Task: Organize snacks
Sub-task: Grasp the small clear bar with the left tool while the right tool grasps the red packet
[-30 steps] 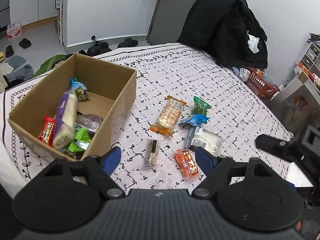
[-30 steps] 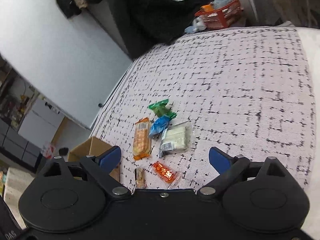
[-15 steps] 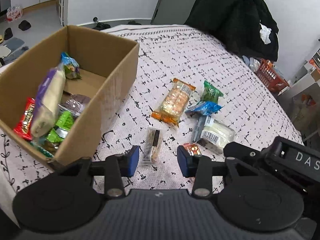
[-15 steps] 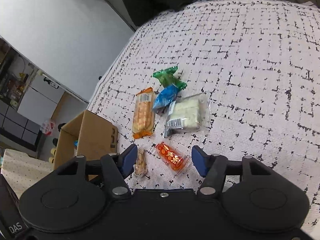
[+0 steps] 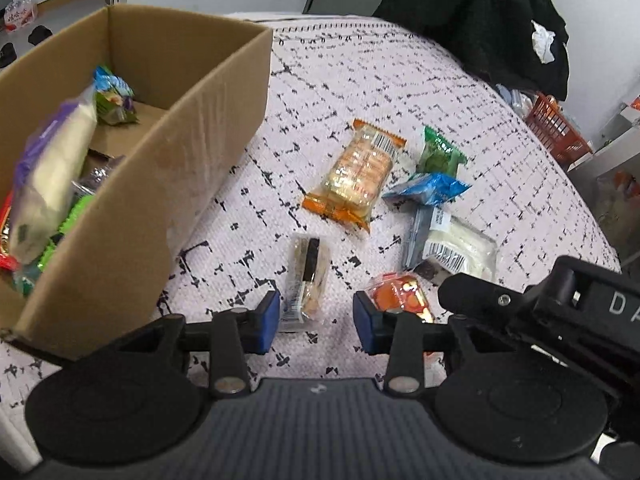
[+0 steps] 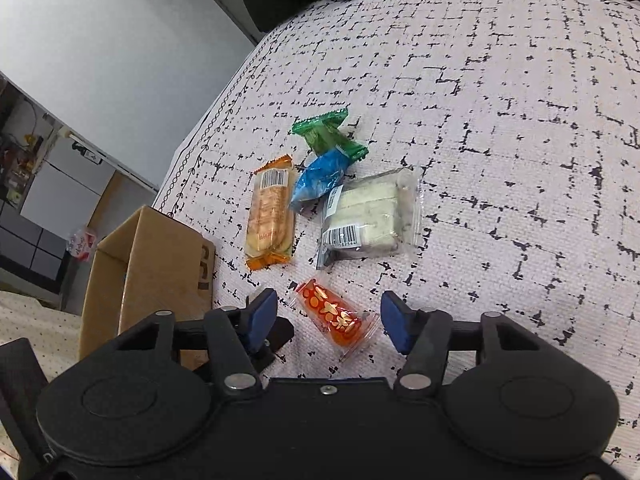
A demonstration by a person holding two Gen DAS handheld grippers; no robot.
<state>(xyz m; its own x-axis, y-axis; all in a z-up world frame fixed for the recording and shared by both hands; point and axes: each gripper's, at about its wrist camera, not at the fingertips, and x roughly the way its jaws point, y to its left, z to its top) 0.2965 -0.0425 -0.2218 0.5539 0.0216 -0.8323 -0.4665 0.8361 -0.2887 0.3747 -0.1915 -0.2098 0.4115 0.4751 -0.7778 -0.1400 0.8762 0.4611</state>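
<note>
A cardboard box with several snacks inside stands at the left on the patterned cloth. Loose on the cloth lie an orange cracker pack, a green packet, a blue packet, a clear pack of white cake, a small clear bar and a red-orange candy pack. My left gripper is open, its blue pads on either side of the clear bar's near end. My right gripper is open around the red-orange pack. The right gripper's body shows in the left wrist view.
A black coat hangs over a chair behind the table, with a red basket on the floor beside it. The cardboard box sits close to my right gripper's left finger. The tablecloth stretches bare to the right.
Both grippers have dropped lower and closer to the snacks, and their jaws have narrowed. The left now brackets the clear bar and the right brackets the red-orange pack.
</note>
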